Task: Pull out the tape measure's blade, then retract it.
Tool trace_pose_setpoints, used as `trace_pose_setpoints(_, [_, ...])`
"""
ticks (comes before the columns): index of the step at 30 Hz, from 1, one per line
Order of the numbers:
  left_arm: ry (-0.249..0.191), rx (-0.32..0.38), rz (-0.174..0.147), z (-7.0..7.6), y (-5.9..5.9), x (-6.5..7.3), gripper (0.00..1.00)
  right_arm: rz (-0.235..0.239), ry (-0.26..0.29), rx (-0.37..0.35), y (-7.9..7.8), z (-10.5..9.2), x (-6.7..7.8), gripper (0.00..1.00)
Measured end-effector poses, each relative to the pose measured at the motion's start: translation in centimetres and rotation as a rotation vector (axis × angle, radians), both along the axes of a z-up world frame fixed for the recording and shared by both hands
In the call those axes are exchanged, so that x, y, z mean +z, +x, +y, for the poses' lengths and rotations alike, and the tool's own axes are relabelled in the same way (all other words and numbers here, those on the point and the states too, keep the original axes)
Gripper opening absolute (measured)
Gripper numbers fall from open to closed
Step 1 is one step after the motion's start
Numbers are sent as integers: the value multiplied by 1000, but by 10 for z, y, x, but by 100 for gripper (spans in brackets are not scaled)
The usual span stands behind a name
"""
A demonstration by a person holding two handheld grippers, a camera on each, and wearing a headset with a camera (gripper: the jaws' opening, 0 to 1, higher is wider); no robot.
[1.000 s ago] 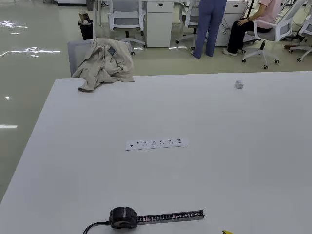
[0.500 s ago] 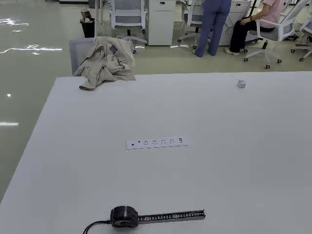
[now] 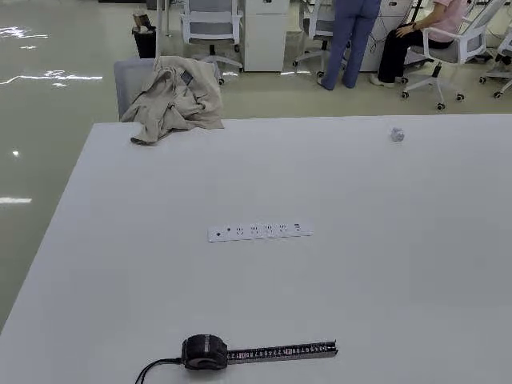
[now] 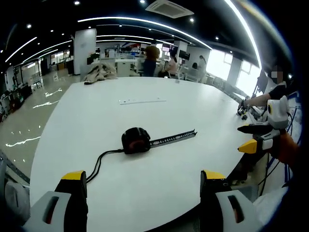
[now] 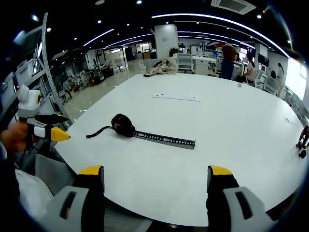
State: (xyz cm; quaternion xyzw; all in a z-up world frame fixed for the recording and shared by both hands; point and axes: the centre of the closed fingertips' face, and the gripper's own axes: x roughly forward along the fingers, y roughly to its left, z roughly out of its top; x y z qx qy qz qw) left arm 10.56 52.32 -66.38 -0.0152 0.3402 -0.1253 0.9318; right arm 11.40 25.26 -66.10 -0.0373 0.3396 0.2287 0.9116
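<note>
Lying close to the bench's (image 3: pixel 416 240) near edge, the tape measure (image 3: pixel 204 352) has its blade (image 3: pixel 282 351) run out flat along that edge — a dark cord (image 3: pixel 154 369) trails from its other end. The left gripper (image 4: pixel 143 176) and right gripper (image 5: pixel 155 170) hang by that edge, jaws spread wide, holding nothing.

Bare tabletop (image 3: pixel 120 264) surrounded the tape measure (image 3: pixel 205 352); its blade (image 3: pixel 280 351) and cord (image 4: pixel 100 157) lay along the near edge, a power strip (image 3: pixel 260 231) well beyond.
</note>
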Motion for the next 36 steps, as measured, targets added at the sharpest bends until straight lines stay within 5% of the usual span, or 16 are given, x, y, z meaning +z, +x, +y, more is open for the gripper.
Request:
trace_pose_setpoints(19, [-2, 36, 26, 16, -31, 7, 96, 10, -15, -4, -16, -10, 14, 94])
trace_pose_setpoints(36, [-14, 54, 63, 12, -42, 7, 95, 20, -15, 2, -25, -9, 16, 95])
